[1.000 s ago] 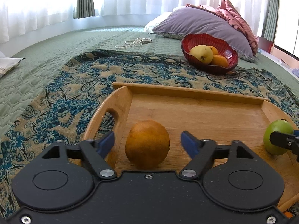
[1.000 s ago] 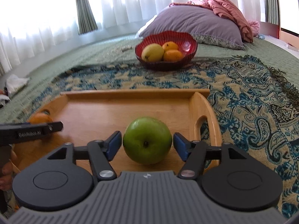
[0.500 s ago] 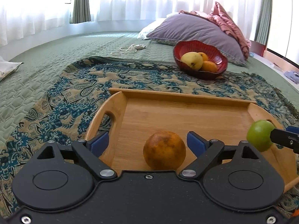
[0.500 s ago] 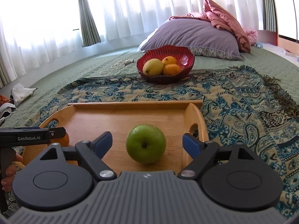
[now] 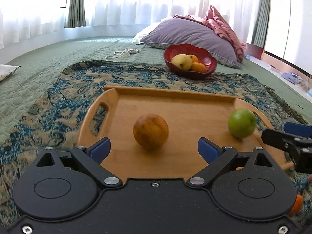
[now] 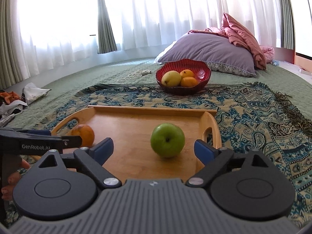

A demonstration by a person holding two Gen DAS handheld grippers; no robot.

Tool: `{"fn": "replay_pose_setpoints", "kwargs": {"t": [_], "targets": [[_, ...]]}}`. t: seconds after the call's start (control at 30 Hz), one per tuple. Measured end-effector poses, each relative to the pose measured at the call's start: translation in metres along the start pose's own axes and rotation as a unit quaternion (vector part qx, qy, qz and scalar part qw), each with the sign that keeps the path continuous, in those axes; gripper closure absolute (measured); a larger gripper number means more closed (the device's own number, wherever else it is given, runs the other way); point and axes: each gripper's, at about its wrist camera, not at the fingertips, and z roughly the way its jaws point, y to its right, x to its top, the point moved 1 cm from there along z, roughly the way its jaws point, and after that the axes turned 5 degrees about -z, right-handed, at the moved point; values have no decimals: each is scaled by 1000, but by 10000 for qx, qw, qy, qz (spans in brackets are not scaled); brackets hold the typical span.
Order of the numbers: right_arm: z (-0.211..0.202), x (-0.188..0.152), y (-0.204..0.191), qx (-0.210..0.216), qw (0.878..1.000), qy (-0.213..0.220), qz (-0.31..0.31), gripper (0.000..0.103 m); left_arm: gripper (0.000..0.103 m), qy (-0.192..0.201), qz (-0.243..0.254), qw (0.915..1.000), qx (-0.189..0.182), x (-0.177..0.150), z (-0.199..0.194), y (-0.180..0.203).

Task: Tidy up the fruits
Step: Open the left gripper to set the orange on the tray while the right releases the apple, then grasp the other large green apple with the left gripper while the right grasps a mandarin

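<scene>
An orange (image 5: 150, 131) and a green apple (image 6: 167, 142) sit apart on the wooden tray (image 5: 175, 105). The left gripper (image 5: 154, 148) is opening, pads clear of the orange. The right gripper (image 6: 154, 148) is opening too, off the apple. Behind, a red bowl (image 6: 202, 72) holds what may be a mango and two oranges.

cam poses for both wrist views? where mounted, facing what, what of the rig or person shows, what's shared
Left wrist: on left gripper, facing the brownish orange fruit on the rectangular wooden tray; own opening jaws, right gripper at right.
Right wrist: on the right gripper, facing the green apple; own opening jaws, person's fingers at left.
Shared: tray, both fruits, red scalloped bowl.
</scene>
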Motion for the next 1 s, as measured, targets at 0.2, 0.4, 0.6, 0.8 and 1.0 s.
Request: {"fn": "replay_pose_setpoints", "kwargs": {"t": [0.2, 0.4, 0.6, 0.8, 1.0], "targets": [[-26, -11, -9, 53, 9998, 182, -73, 5, 6, -18, -82, 9998, -181, -21, -26, 1], [-54, -33, -21, 41, 9990, 283, -347, 4, 5, -17, 24, 9996, -266, -40, -50, 2], [-72, -58, -26, -17, 9991, 159, -405, 3, 4, -105, 216, 9991, -356, -57, -64, 7], [-83, -74, -29, -264, 9982, 40, -533, 3, 4, -146, 234, 9987, -436, -66, -75, 9], [-83, -85, -27, -365, 9975, -154, -585, 3, 4, -246, 251, 9967, -727, -73, -87, 13]]}}
